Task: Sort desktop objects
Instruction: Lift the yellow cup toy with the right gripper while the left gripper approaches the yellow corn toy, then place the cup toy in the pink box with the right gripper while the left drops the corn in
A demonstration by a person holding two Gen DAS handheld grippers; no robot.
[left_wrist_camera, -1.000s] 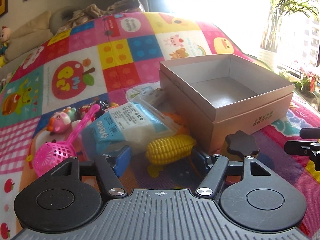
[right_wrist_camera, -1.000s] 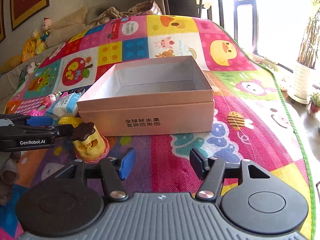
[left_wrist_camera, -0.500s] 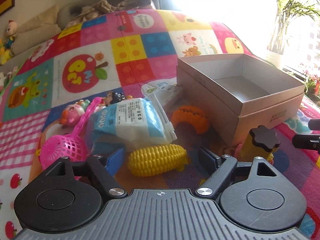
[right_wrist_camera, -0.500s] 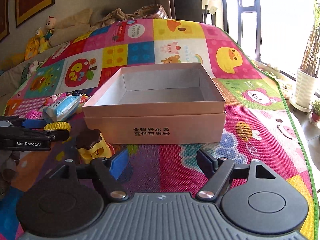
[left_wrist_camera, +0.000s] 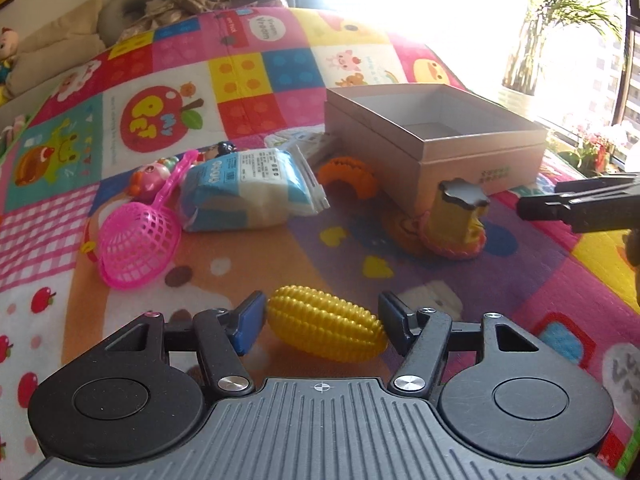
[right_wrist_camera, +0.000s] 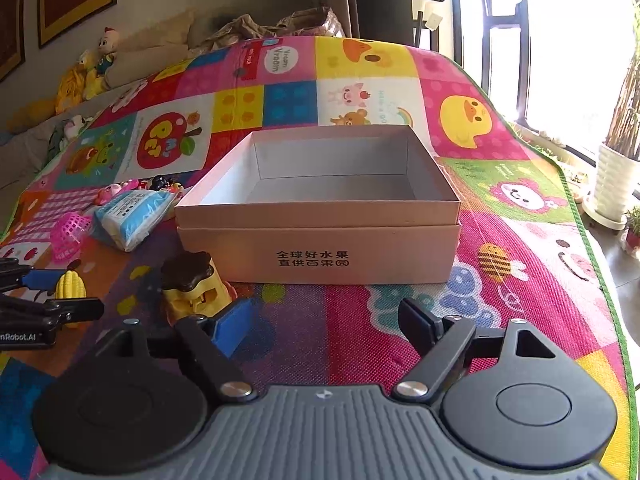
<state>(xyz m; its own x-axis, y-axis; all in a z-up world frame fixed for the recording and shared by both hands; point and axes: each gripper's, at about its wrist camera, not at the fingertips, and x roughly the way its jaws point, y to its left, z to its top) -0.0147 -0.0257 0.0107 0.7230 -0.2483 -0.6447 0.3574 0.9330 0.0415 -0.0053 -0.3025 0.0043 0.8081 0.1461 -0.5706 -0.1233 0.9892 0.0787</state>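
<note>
A yellow toy corn [left_wrist_camera: 326, 326] sits between the fingers of my left gripper [left_wrist_camera: 322, 316], whose jaws touch its two ends; it also shows in the right wrist view [right_wrist_camera: 71, 286]. The empty cardboard box [right_wrist_camera: 340, 240] stands on the play mat, also in the left wrist view [left_wrist_camera: 472, 148]. My right gripper [right_wrist_camera: 324, 324] is open and empty, low over the mat in front of the box. A yellow toy with a dark cap [right_wrist_camera: 194, 286] stands just left of it, also in the left wrist view [left_wrist_camera: 460, 216].
A pink plastic scoop [left_wrist_camera: 140, 236], a blue-white tissue pack [left_wrist_camera: 248, 188], an orange ring toy [left_wrist_camera: 350, 174] and small figures [left_wrist_camera: 150, 178] lie left of the box. The colourful mat [right_wrist_camera: 500, 272] spreads right. A white planter [right_wrist_camera: 614, 188] stands beyond the mat edge.
My left gripper has pulled back from the pile with the corn between its fingers, away from the tissue pack. My right gripper has shifted slightly toward the box.
</note>
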